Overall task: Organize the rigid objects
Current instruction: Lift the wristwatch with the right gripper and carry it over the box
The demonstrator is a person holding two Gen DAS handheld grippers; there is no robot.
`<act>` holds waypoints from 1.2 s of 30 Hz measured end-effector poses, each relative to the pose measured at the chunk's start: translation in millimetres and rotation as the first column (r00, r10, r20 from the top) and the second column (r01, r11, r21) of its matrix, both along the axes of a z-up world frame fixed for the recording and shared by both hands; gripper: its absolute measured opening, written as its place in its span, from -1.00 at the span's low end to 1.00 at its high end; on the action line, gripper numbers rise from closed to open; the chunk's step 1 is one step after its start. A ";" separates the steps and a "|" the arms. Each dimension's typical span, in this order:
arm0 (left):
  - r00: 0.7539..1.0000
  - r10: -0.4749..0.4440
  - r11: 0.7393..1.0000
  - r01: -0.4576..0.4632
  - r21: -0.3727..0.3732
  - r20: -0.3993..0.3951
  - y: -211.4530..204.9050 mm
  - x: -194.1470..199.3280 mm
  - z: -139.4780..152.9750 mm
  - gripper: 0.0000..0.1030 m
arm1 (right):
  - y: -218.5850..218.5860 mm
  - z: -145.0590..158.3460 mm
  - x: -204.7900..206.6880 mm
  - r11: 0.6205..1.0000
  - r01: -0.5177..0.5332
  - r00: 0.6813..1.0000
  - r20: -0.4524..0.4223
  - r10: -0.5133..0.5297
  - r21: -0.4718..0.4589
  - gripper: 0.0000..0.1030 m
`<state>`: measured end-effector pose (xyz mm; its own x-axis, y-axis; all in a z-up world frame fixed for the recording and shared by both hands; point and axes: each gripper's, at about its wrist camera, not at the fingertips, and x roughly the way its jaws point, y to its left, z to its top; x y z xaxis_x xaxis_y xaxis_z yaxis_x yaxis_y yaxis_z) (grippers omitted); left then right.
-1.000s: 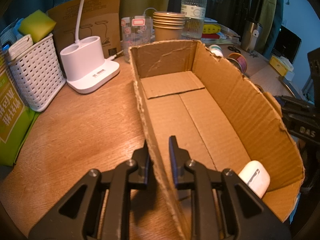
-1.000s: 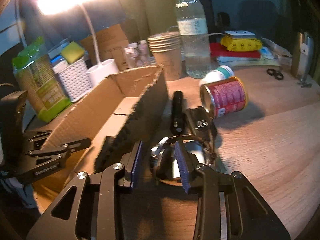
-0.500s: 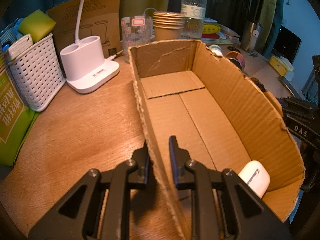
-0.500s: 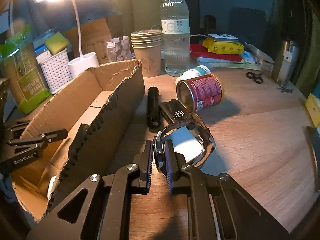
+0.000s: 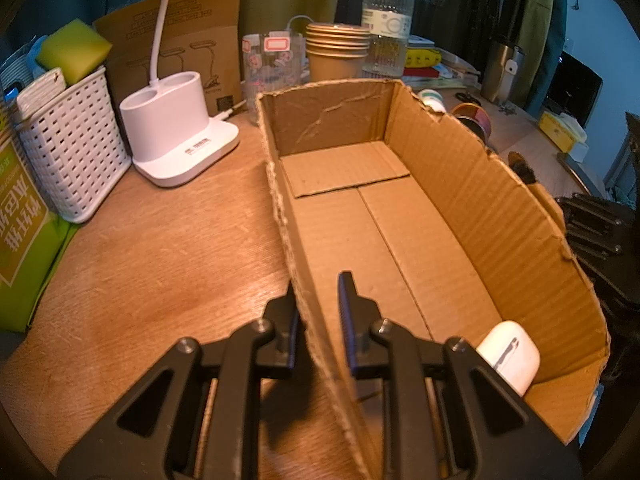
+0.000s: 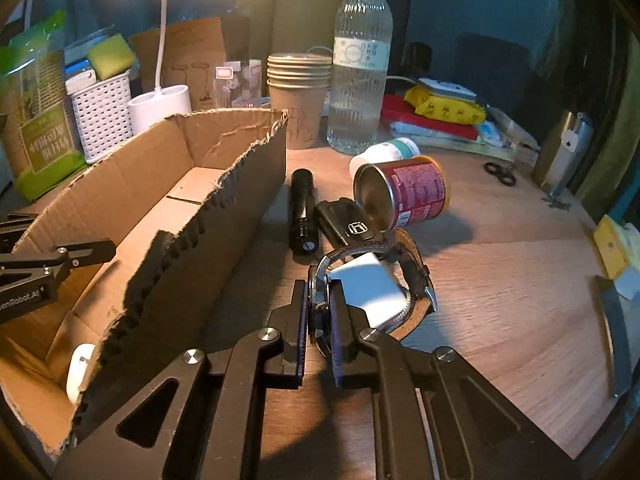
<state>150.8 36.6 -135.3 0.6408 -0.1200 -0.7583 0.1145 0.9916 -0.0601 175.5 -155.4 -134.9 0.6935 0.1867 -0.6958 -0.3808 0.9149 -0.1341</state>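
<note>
Corrugated cardboard box [image 5: 440, 216], torn rough edges; glossy white plastic case [image 5: 507, 356]; table [image 5: 160, 260] looks like wood.

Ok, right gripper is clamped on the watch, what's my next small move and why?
Probably lift the watch and carry it left over the torn wall into the cardboard box. The right gripper is shut on its case, and the left gripper pinches the box's other wall to steady it.

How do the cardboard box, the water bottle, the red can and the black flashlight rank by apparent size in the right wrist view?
1. cardboard box
2. water bottle
3. red can
4. black flashlight
The can and flashlight look nearly alike, so their order is unsure.
</note>
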 end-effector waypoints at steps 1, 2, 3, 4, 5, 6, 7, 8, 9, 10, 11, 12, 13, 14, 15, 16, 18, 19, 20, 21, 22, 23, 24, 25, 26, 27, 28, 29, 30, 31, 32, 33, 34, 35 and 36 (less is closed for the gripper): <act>1.000 0.000 1.000 0.000 0.000 0.000 -0.1 0.0 0.1 -0.65 | -0.5 3.0 -2.0 1.000 0.001 1.000 0.010 -0.001 0.001 -0.79; 1.000 0.000 1.000 0.000 0.000 0.000 0.0 0.0 0.0 -0.65 | -0.8 5.0 -2.9 1.000 0.002 1.000 0.014 -0.002 0.002 -0.79; 1.000 0.000 1.000 0.000 0.000 0.000 0.1 0.0 0.0 -0.65 | -1.4 7.2 -4.0 1.000 0.004 1.000 0.020 -0.004 0.004 -0.79; 1.000 0.000 1.000 0.000 0.000 0.000 -0.6 -0.2 0.3 -0.65 | -2.4 10.1 -5.9 1.000 0.007 1.000 0.027 -0.007 0.007 -0.79; 1.000 0.000 1.000 0.000 0.000 0.000 0.0 0.0 0.0 -0.65 | -3.3 12.6 -7.4 1.000 0.009 0.999 0.034 -0.010 0.011 -0.79; 1.000 0.000 1.000 0.000 0.000 0.000 -0.5 -0.1 0.2 -0.65 | -4.1 15.6 -9.3 1.000 0.011 0.999 0.040 -0.011 0.014 -0.79; 1.000 0.000 1.000 0.000 0.000 0.000 0.0 0.0 0.0 -0.65 | -3.7 18.3 -11.6 1.000 0.012 0.999 0.048 -0.013 0.015 -0.79; 1.000 0.000 1.000 0.000 0.000 0.000 0.1 0.0 0.0 -0.65 | -3.7 21.1 -13.7 1.000 0.013 0.998 0.055 -0.014 0.017 -0.79; 1.000 0.000 1.000 0.000 0.000 0.000 -0.4 -0.1 0.2 -0.65 | -3.7 25.3 -16.4 1.000 0.012 0.998 0.066 -0.013 0.019 -0.79; 1.000 0.000 1.000 0.000 0.000 0.000 0.0 0.0 0.0 -0.65 | -3.0 28.6 -18.5 1.000 0.010 0.997 0.075 -0.012 0.021 -0.79; 1.000 0.000 1.000 0.000 0.000 0.000 -0.2 0.0 0.1 -0.65 | -2.4 31.5 -20.6 1.000 0.007 0.997 0.082 -0.009 0.023 -0.79; 1.000 0.000 1.000 0.000 0.000 0.000 0.2 0.1 -0.1 -0.65 | -1.5 35.4 -23.1 1.000 0.002 0.996 0.091 -0.005 0.027 -0.79; 1.000 0.000 1.000 0.000 0.000 0.000 0.1 0.1 0.0 -0.65 | 0.2 40.2 -25.9 0.999 -0.006 0.995 0.102 0.002 0.034 -0.79; 1.000 0.000 1.000 0.000 0.000 0.000 0.0 0.1 0.1 -0.65 | 1.8 43.9 -28.9 0.999 -0.013 0.994 0.111 0.009 0.038 -0.79; 1.000 0.000 1.000 0.000 0.000 0.000 -0.2 0.0 0.1 -0.65 | 3.4 46.9 -31.9 0.999 -0.020 0.993 0.118 0.015 0.041 -0.79; 1.000 0.000 1.000 0.000 0.000 0.000 -0.4 0.0 0.2 -0.65 | 6.1 50.8 -35.4 0.999 -0.030 0.991 0.128 0.024 0.044 -0.79; 1.000 0.000 1.000 0.000 -0.001 0.000 0.4 0.1 -0.1 -0.65 | 10.7 56.9 -40.5 0.998 -0.046 0.989 0.145 0.039 0.049 -0.79; 1.000 0.000 1.000 0.000 -0.001 0.000 0.2 0.1 -0.1 -0.65 | 12.1 58.8 -42.5 0.997 -0.052 0.988 0.149 0.044 0.051 -0.79; 1.000 0.000 1.000 0.000 -0.001 0.000 0.1 0.1 0.0 -0.65 | 14.0 61.6 -44.8 0.997 -0.061 0.986 0.156 0.052 0.056 -0.79; 1.000 0.000 1.000 0.000 -0.001 0.000 0.4 0.2 -0.1 -0.65 | 15.5 63.9 -46.6 0.996 -0.070 0.985 0.160 0.059 0.063 -0.79; 1.000 0.000 1.000 0.000 -0.001 0.000 0.3 0.1 -0.1 -0.65 | 16.7 65.1 -48.2 0.995 -0.076 0.985 0.162 0.064 0.066 -0.79; 1.000 0.000 1.000 0.000 -0.001 0.000 0.2 0.1 0.0 -0.65 | 18.1 66.6 -49.7 0.994 -0.080 0.984 0.167 0.068 0.068 -0.79; 1.000 -0.001 1.000 0.001 -0.001 0.000 0.4 0.2 -0.1 -0.65 | 18.9 68.1 -50.8 0.994 -0.084 0.983 0.170 0.071 0.071 -0.79; 1.000 -0.001 1.000 0.001 -0.001 0.000 0.3 0.2 -0.1 -0.65 | 20.3 70.2 -52.6 0.993 -0.094 0.982 0.172 0.080 0.077 -0.79; 1.000 -0.001 1.000 0.001 -0.001 0.000 0.2 0.2 0.0 -0.65 | 21.7 72.2 -54.3 0.991 -0.105 0.981 0.175 0.089 0.085 -0.79; 1.000 -0.001 1.000 0.001 -0.001 0.000 0.5 0.2 -0.2 -0.65 | 22.5 73.3 -55.6 0.990 -0.112 0.980 0.177 0.095 0.089 -0.79; 1.000 -0.001 1.000 0.001 -0.001 0.000 0.4 0.2 -0.1 -0.65 | 24.4 75.5 -57.4 0.988 -0.123 0.978 0.182 0.105 0.094 -0.79; 1.000 -0.001 1.000 0.001 -0.001 0.000 0.3 0.2 0.0 -0.65 | 26.1 76.7 -58.7 0.987 -0.132 0.976 0.185 0.112 0.097 -0.79; 1.000 -0.001 1.000 0.001 -0.001 0.000 0.1 0.1 0.1 -0.65 | 28.2 77.8 -59.9 0.985 -0.140 0.975 0.188 0.119 0.101 -0.79; 1.000 -0.001 1.000 0.001 -0.001 0.000 -0.1 0.1 0.2 -0.65 | 30.0 78.8 -60.7 0.984 -0.145 0.974 0.189 0.124 0.104 -0.79; 1.000 -0.001 1.000 0.001 -0.001 0.000 0.3 0.2 0.0 -0.65 | 32.2 79.2 -61.6 0.982 -0.154 0.973 0.187 0.132 0.108 -0.79; 1.000 -0.001 1.000 0.001 -0.001 0.000 0.4 0.2 -0.1 -0.65 | 34.5 79.4 -62.4 0.980 -0.163 0.972 0.186 0.141 0.111 -0.79; 1.000 -0.001 1.000 0.001 -0.001 0.000 0.5 0.2 -0.1 -0.65 | 37.7 79.1 -63.2 0.977 -0.178 0.971 0.183 0.155 0.116 -0.79; 1.000 -0.001 1.000 0.001 -0.001 0.000 0.6 0.3 -0.2 -0.65 | 40.8 78.8 -64.0 0.975 -0.189 0.969 0.182 0.166 0.119 -0.79; 1.000 -0.001 1.000 0.001 -0.001 0.000 0.1 0.1 0.0 -0.65 | 44.8 78.5 -65.3 0.972 -0.202 0.967 0.182 0.178 0.120 -0.79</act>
<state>150.9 36.7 -135.3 0.6406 -0.1211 -0.7583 0.1151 0.9915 -0.0611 110.2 -110.5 -56.4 0.7410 0.4113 -0.5308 -0.5319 0.8420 -0.0902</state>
